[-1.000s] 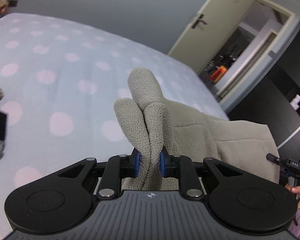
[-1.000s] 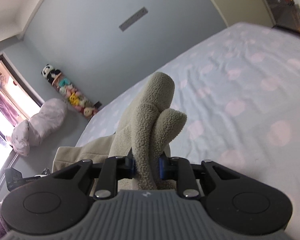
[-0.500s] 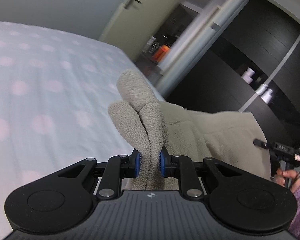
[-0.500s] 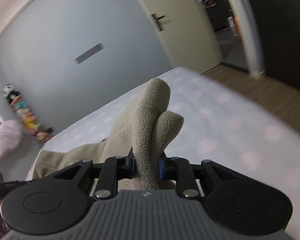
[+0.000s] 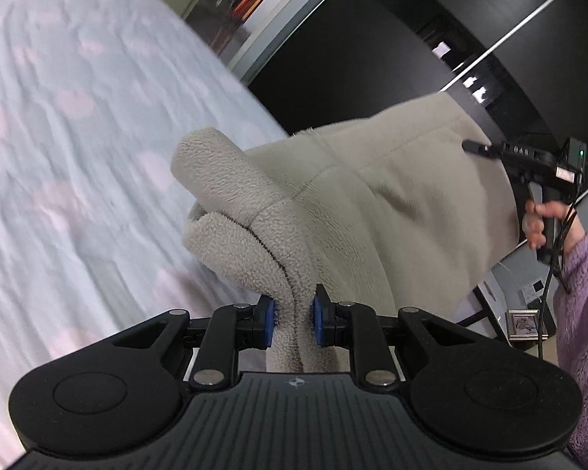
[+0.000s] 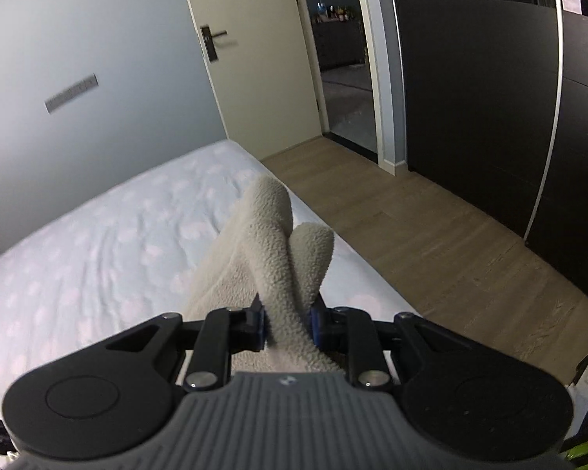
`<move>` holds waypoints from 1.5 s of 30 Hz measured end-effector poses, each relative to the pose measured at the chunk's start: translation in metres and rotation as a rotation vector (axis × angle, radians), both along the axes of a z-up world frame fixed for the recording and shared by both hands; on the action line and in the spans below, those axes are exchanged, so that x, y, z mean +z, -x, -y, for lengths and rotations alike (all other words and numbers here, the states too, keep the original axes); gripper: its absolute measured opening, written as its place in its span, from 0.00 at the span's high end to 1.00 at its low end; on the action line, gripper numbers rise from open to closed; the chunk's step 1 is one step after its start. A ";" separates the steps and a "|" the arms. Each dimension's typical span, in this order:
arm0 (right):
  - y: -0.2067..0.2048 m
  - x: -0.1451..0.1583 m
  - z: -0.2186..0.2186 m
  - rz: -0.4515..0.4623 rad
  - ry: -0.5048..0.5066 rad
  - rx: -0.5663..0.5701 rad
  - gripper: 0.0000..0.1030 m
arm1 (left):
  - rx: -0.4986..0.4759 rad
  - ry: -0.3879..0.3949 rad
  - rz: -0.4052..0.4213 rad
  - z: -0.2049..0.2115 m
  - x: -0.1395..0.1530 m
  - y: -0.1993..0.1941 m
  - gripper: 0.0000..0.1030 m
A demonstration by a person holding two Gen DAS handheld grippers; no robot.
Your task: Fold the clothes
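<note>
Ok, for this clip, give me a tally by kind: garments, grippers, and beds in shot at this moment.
Garments: 1, the beige fleece garment, pinched at both ends
Grippers: 2, the left gripper and the right gripper, each shut on the fleece
Beds: 1, the bed with a pale blue, pink-spotted sheet
Total: 4

The left claw (image 5: 293,319) pinches a fold of beige fleece garment (image 5: 333,196) between its blue pads. Beyond the garment, the right claw (image 5: 470,145) holds its far edge above the spotted bed (image 5: 78,117).
</note>
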State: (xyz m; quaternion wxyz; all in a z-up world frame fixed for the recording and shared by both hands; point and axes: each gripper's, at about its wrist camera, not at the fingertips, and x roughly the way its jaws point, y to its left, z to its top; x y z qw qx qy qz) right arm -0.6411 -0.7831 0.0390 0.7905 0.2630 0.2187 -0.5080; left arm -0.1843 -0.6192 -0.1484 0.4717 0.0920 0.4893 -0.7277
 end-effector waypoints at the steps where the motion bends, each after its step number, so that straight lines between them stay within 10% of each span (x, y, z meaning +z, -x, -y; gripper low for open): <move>1: -0.003 -0.007 0.009 -0.006 -0.009 0.002 0.78 | -0.005 -0.013 0.011 0.005 -0.007 0.003 0.84; 17: -0.016 -0.117 0.099 -0.122 -0.142 -0.116 0.64 | -0.019 -0.122 0.156 0.008 -0.054 0.011 0.84; 21: -0.007 -0.123 0.089 -0.128 -0.135 -0.140 0.44 | 0.002 -0.141 0.150 0.002 -0.058 0.005 0.84; 33: 0.040 -0.169 0.045 -0.160 -0.189 -0.253 0.44 | 0.004 -0.170 0.300 0.000 -0.072 0.021 0.83; 45: 0.074 -0.207 -0.054 0.009 -0.273 -0.306 0.35 | 0.052 -0.164 0.395 -0.014 -0.058 0.021 0.73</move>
